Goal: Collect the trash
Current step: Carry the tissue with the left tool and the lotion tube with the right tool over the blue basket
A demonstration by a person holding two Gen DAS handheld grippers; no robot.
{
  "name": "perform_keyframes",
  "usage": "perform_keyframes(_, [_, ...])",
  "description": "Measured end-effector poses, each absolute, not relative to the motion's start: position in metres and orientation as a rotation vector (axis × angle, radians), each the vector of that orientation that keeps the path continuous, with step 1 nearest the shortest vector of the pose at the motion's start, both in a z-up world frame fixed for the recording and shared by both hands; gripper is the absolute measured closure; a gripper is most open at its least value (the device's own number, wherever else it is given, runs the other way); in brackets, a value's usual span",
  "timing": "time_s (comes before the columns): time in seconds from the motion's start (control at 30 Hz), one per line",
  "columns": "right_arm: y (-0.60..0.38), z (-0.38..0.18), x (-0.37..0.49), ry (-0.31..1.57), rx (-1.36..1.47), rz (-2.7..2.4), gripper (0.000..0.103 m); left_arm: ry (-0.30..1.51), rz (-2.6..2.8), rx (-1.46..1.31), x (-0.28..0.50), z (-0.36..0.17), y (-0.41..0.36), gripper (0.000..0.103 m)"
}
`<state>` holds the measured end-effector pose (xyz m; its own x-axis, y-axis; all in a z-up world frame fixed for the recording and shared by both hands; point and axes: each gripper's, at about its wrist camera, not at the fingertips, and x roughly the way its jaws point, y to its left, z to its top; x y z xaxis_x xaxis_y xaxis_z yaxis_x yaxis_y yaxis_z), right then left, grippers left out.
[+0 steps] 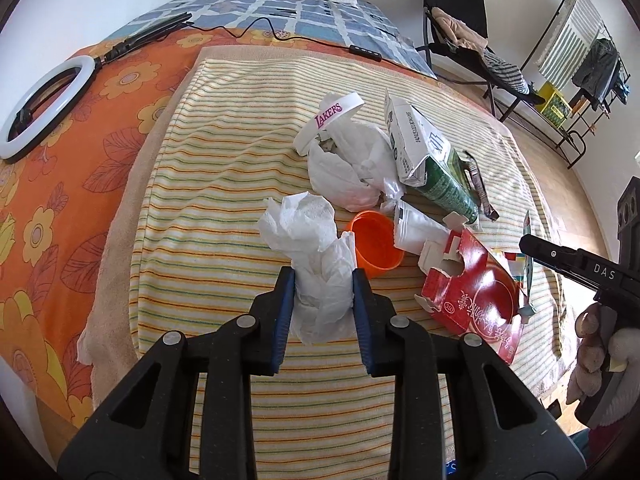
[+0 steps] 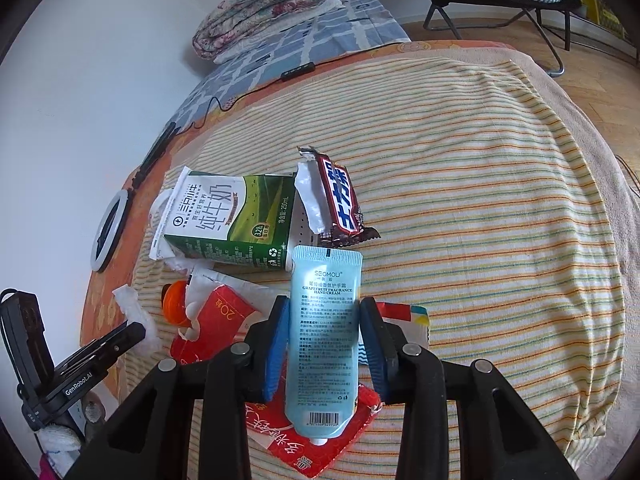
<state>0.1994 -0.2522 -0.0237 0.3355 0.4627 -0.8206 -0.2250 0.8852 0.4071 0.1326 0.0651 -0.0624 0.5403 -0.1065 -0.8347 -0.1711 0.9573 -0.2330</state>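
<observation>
Trash lies scattered on a striped towel (image 1: 224,168). A crumpled white paper towel (image 1: 312,264) sits at the pile's 7 o'clock edge. Touching it at 3 o'clock, an orange cup (image 1: 376,246) lies tipped. A torn red carton (image 1: 468,292) lies flat. A green milk carton (image 2: 228,224) lies on its side, a candy wrapper (image 2: 340,200) just beside it. A pale blue hand cream tube (image 2: 324,336) points cap-down.

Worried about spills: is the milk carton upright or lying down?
Lying down. The milk carton rests on its side on the striped towel, printed front facing up.
</observation>
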Motion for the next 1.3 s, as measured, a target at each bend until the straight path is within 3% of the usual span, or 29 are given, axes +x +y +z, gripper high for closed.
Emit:
perform_keyframes(0.23, [-0.253, 0.0, 0.182, 1.043, 0.155, 0.451, 0.069, 0.968, 0.016, -0.286, 0.12, -0.047, 0.055, 0.075])
perform_keyframes(0.27, [-0.253, 0.003, 0.18, 1.031, 0.149, 0.453, 0.073, 0.964, 0.012, -0.282, 0.119, -0.045, 0.052, 0.075])
perform_keyframes(0.3, [-0.253, 0.006, 0.178, 1.021, 0.143, 0.457, 0.096, 0.96, 0.009, -0.279, 0.117, -0.043, 0.05, 0.075])
perform_keyframes(0.53, [-0.252, 0.01, 0.178, 0.996, 0.103, 0.455, 0.096, 0.951, -0.012, -0.253, 0.113, -0.039, 0.04, 0.075])
perform_keyframes(0.57, [-0.251, 0.007, 0.179, 1.006, 0.09, 0.454, 0.093, 0.952, -0.013, -0.253, 0.113, -0.039, 0.04, 0.075])
perform_keyframes(0.6, [-0.25, 0.003, 0.181, 1.031, 0.072, 0.466, 0.068, 0.952, -0.014, -0.254, 0.112, -0.039, 0.04, 0.075])
perform_keyframes(0.67, [-0.246, -0.009, 0.185, 1.074, 0.03, 0.498, 0.038, 0.952, -0.015, -0.254, 0.111, -0.039, 0.041, 0.075])
perform_keyframes(0.7, [-0.246, -0.013, 0.186, 1.075, 0.013, 0.501, 0.045, 0.952, -0.016, -0.257, 0.111, -0.039, 0.041, 0.075])
perform_keyframes(0.77, [-0.245, -0.022, 0.185, 1.072, -0.061, 0.484, 0.05, 0.953, -0.017, -0.263, 0.111, -0.04, 0.043, 0.075])
perform_keyframes(1.03, [-0.234, -0.053, 0.193, 1.11, -0.202, 0.51, 0.054, 0.963, -0.011, -0.287, 0.112, -0.044, 0.05, 0.075])
perform_keyframes(1.17, [-0.232, -0.053, 0.193, 1.093, -0.197, 0.53, 0.066, 0.958, -0.015, -0.281, 0.112, -0.042, 0.048, 0.075])
perform_keyframes(1.3, [-0.233, -0.051, 0.189, 1.074, -0.196, 0.525, 0.066, 0.952, -0.025, -0.272, 0.11, -0.04, 0.044, 0.075])
